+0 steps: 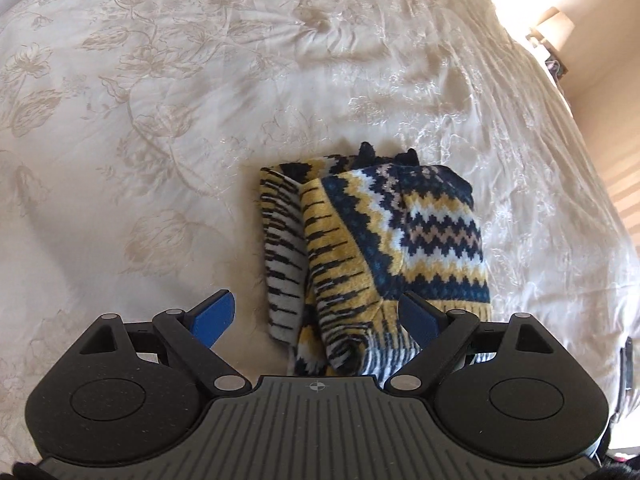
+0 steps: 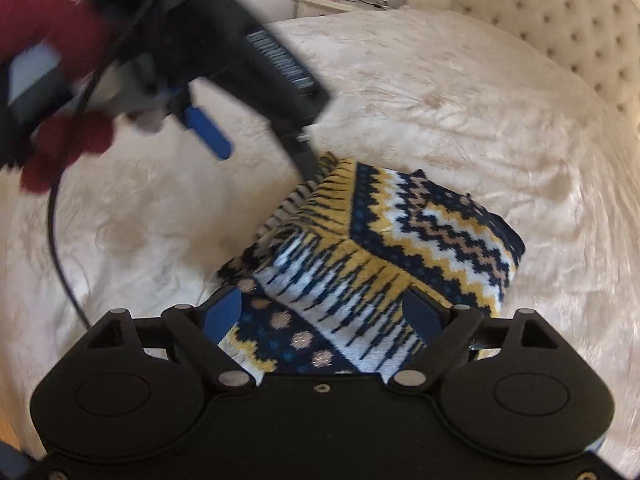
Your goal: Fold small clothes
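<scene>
The knitted sweater point(image 1: 372, 252) lies folded into a thick bundle on the bed point(image 1: 160, 120), in the lower middle of both views. The left gripper point(image 1: 320, 316) is wide open above the near edge of the bundle and holds nothing. The right gripper point(image 2: 326, 312) is also wide open; the cloth sits between its fingers, but the pads do not seem to press it. A hand point(image 2: 56, 92) in a red glove appears in the upper left of the right view. To do this step well, I think both grippers should lift away without catching the loose striped edge, so the folds stay together.
</scene>
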The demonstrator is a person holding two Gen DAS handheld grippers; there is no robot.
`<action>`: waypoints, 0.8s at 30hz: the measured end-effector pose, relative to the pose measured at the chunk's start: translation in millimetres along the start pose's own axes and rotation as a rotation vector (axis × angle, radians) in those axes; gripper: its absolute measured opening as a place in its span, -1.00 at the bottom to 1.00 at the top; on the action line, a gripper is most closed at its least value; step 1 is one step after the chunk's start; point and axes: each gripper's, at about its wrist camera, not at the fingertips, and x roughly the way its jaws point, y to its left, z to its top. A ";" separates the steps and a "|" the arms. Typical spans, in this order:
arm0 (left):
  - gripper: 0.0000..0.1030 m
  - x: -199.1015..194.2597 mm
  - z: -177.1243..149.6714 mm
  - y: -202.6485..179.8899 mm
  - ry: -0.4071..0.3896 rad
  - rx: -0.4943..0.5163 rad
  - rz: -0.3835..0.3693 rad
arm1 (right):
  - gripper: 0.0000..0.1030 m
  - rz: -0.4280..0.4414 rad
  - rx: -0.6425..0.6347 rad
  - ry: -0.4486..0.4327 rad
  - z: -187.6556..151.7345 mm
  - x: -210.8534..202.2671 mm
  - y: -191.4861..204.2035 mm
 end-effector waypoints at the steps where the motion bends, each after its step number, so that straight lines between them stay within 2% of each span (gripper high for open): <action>1: 0.74 1.2 0.6 -1.5 0.009 -0.001 -0.009 | 0.69 0.003 -0.044 -0.005 -0.4 2.9 8.9; 5: 0.74 5.4 -0.1 -3.5 0.041 -0.019 -0.030 | 0.58 -0.031 -0.229 0.012 -3.6 21.3 40.3; 6: 0.74 6.8 -0.6 -2.9 0.048 -0.028 -0.035 | 0.46 -0.048 -0.277 0.024 -5.7 26.7 45.9; 7: 0.74 8.3 -0.9 -2.1 0.057 -0.038 -0.040 | 0.21 -0.063 -0.312 0.036 -7.6 31.0 49.4; 8: 0.74 9.7 -1.2 -1.3 0.066 -0.047 -0.046 | 0.05 -0.065 -0.323 0.051 -8.3 34.3 48.8; 9: 0.74 11.0 -1.2 -0.3 0.077 -0.058 -0.052 | -0.42 -0.055 -0.293 0.063 -6.8 35.6 43.0; 10: 0.74 12.3 -1.2 0.3 0.085 -0.065 -0.059 | -0.64 -0.033 -0.218 0.061 -3.7 33.6 33.1; 12: 0.74 15.1 -1.1 1.2 0.097 -0.084 -0.089 | -0.66 -0.024 -0.049 0.033 0.7 23.6 10.2; 16: 0.74 27.3 1.6 -2.0 0.119 -0.121 -0.150 | -0.70 -0.044 0.134 -0.021 0.3 -0.2 -21.0; 19: 0.74 41.4 6.5 -5.5 0.119 -0.165 -0.193 | -0.70 -0.024 0.177 -0.025 -1.7 -6.7 -27.3; 24: 0.72 64.1 18.5 -14.4 0.115 -0.183 -0.221 | -0.70 0.001 0.168 -0.007 -3.5 -2.6 -23.5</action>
